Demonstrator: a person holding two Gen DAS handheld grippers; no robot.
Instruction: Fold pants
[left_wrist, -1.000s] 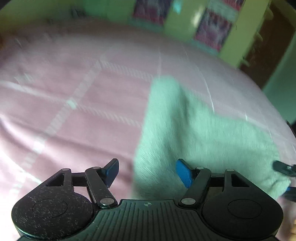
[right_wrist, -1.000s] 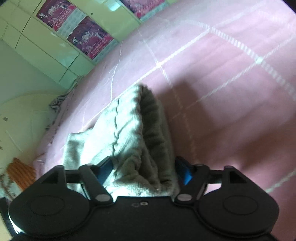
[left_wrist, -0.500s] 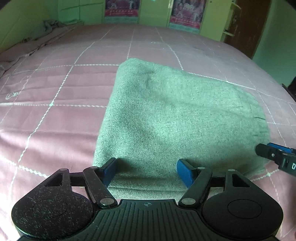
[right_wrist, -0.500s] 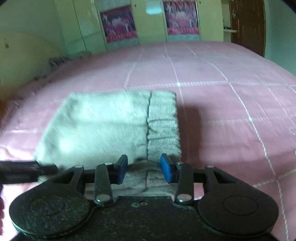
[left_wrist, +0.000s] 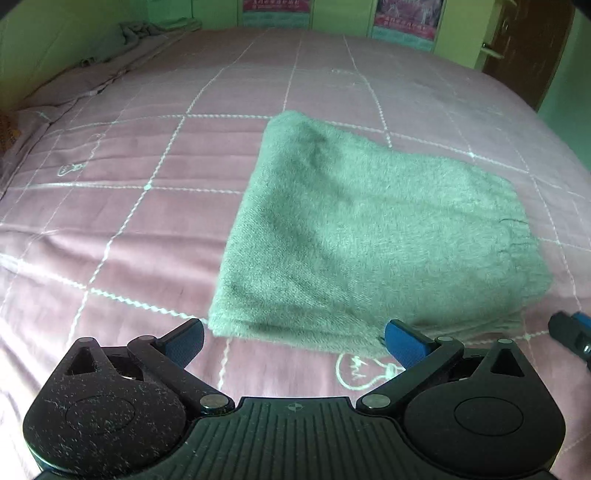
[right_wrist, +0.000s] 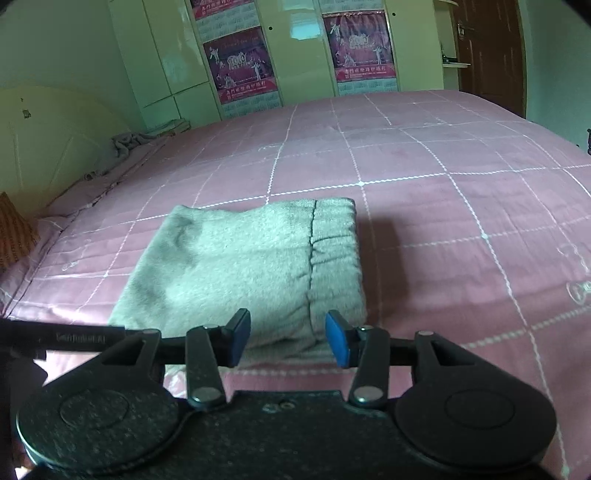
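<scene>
The pale grey-green fleece pants lie folded into a compact, squarish stack on the pink quilted bedspread, filling the centre and right of my left wrist view and the lower centre of my right wrist view. The gathered waistband forms the stack's right side in the right view, set off by a dark puckered seam, and layered edges show along the near side, so I judge the folding to be done or nearly so. My left gripper sits at the bottom of its frame with its blue pads wide apart, holding nothing, just short of the stack's near edge; that suits letting the cloth lie flat. My right gripper is likewise parted and empty, its pads framing the near edge by the waistband, though whether they touch the fabric I cannot tell. Its tip shows at the right edge of the left view. Beyond the bed, along the top of the right view, stand pale cupboards carrying two magenta posters.
</scene>
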